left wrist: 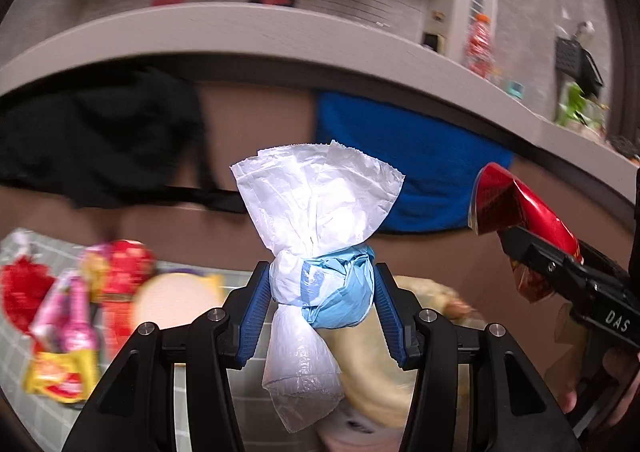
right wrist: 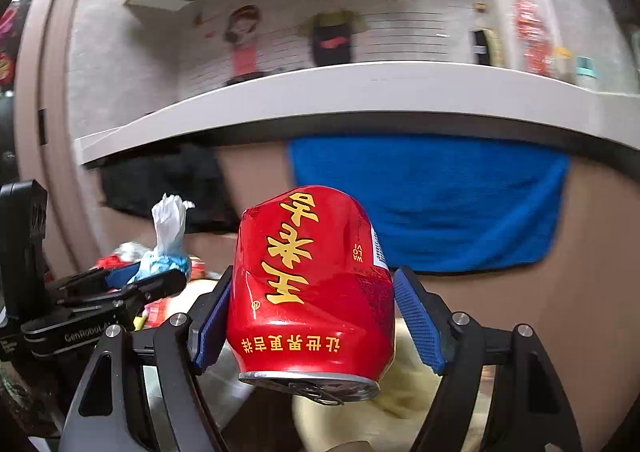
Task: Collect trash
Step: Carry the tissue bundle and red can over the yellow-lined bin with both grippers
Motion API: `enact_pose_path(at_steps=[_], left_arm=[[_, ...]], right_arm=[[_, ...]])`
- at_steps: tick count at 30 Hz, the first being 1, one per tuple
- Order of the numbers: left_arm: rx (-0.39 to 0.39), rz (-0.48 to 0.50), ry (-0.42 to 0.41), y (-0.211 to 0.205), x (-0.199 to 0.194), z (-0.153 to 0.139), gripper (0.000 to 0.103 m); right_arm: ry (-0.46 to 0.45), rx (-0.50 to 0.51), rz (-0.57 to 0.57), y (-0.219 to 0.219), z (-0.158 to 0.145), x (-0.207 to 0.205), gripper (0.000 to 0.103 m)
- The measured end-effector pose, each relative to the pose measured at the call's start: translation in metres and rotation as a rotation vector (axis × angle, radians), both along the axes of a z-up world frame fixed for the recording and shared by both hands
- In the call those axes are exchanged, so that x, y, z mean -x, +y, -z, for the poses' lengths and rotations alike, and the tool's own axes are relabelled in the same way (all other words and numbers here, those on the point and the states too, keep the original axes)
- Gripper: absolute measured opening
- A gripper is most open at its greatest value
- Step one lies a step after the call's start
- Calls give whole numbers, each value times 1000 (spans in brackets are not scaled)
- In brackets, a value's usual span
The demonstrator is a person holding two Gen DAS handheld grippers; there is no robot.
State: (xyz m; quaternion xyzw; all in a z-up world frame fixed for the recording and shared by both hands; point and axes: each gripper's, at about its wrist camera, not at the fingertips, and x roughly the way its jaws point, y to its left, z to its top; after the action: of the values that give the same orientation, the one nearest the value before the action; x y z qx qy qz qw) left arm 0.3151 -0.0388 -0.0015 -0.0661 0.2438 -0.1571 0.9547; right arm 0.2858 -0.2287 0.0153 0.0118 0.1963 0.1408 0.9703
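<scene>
My left gripper [left wrist: 322,288] is shut on a knotted white plastic bag with a blue wad inside [left wrist: 316,236], held upright in the air. My right gripper [right wrist: 310,312] is shut on a dented red drink can with yellow characters [right wrist: 308,288], held upside down with the pull-tab end at the bottom. In the left wrist view the right gripper [left wrist: 532,252] appears at the right, carrying the red can [left wrist: 520,207]. In the right wrist view the left gripper [right wrist: 148,276] appears at the left with the bag [right wrist: 166,240].
Colourful snack wrappers [left wrist: 68,316] and a round lid [left wrist: 176,304] lie on a grid-patterned surface [left wrist: 24,348] at lower left. A pale yellow bag [left wrist: 384,384] sits below the grippers. A white counter [left wrist: 280,23] runs behind, with a blue towel [left wrist: 404,155] and black cloth [left wrist: 100,135] hanging under it.
</scene>
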Motion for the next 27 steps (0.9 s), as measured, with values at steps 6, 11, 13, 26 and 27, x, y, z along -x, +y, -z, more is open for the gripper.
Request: enact_pose_path(at_steps=[6,11,13,26,27], left_arm=[[0,65,34,-51,-12,8,52],[-24,85,53,-70,-16,20,52],[-29,87,57,-73,-17,22,52],[-43,108,93,-79,-32,35,52],[-45,110,95,-80,-34,36,52]], right_arm=[[52,-68,78,-57,14,-10,74],[63,-78,104,-72,23,-12,74],[67,-85,106,-75,26,-11,74],[139,-103,110,-84,56,-31,74],[145,-105,109,-85,59,-33,74]])
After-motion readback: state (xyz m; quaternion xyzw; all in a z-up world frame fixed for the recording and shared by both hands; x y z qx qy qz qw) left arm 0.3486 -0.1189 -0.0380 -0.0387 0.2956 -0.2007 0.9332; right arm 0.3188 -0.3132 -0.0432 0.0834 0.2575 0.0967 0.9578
